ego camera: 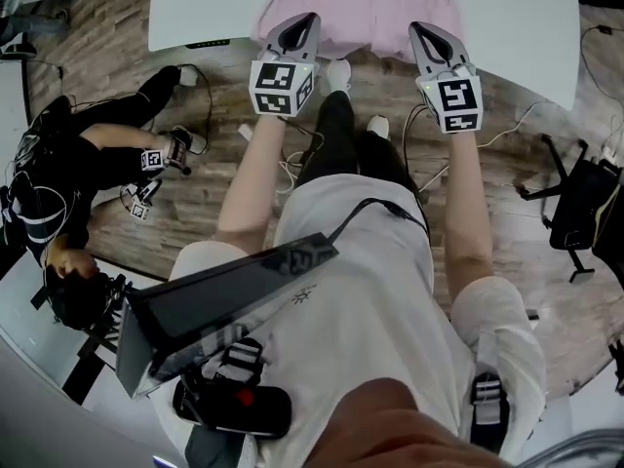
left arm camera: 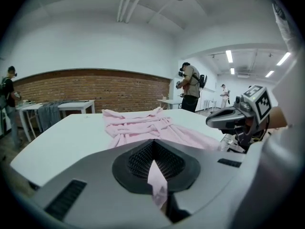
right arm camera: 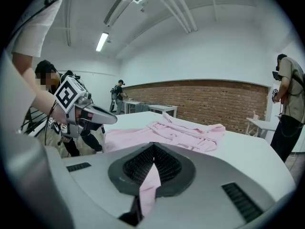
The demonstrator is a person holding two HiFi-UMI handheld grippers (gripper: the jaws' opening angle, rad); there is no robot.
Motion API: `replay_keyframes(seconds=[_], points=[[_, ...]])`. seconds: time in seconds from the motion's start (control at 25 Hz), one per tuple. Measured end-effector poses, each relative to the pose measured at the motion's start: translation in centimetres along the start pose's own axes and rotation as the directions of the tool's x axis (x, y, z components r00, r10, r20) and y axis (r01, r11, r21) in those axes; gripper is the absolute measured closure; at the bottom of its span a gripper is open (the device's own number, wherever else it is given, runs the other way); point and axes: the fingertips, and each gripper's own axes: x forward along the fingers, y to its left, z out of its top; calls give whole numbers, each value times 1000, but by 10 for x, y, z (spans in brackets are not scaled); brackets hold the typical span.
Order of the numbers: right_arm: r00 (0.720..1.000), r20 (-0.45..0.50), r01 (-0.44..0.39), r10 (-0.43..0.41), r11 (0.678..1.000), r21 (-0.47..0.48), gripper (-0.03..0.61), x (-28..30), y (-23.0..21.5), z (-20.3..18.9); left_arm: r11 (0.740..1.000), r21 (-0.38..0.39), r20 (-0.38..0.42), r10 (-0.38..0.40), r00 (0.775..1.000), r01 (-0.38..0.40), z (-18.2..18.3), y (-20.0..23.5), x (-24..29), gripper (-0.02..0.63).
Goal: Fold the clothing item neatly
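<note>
A pink garment lies crumpled on the white table, its near hem hanging over the table's front edge. My left gripper is shut on the hem's left part. My right gripper is shut on the hem's right part. In the left gripper view a strip of pink cloth is pinched between the closed jaws of the left gripper, the garment spreads beyond, and the right gripper shows at the right. In the right gripper view the right gripper pinches pink cloth, with the garment ahead.
A person in black crouches on the wooden floor at the left among cables. A black stand sits at the right. Other tables line a brick wall, and a standing person is behind the table.
</note>
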Motion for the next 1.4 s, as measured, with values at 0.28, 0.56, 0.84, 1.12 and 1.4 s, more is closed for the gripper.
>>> replay_keyframes(seconds=[0.28,0.56,0.84,1.12,1.4], points=[[996,-82,45,-41,998,41,574,-45,-2,-79,985,-37,-170,157,973,-166,-98,37,-44,584],[979,-172,123,-111,990,63,532,-72,2,-134,967,-17,-347,232,909,-253,-183,88,-65,478],[932,-258,285,-253,953,97,429,-88,-25,-206,974,62,-366,224,903,-216,-224,139,-35,422],[913,-243,365,-327,921,133,342,-78,-74,-257,983,67,-302,183,936,-171,-244,147,-1,371],[957,-193,245,-216,958,147,569,-63,-44,-217,993,88,-243,98,965,-78,-204,119,-20,599]])
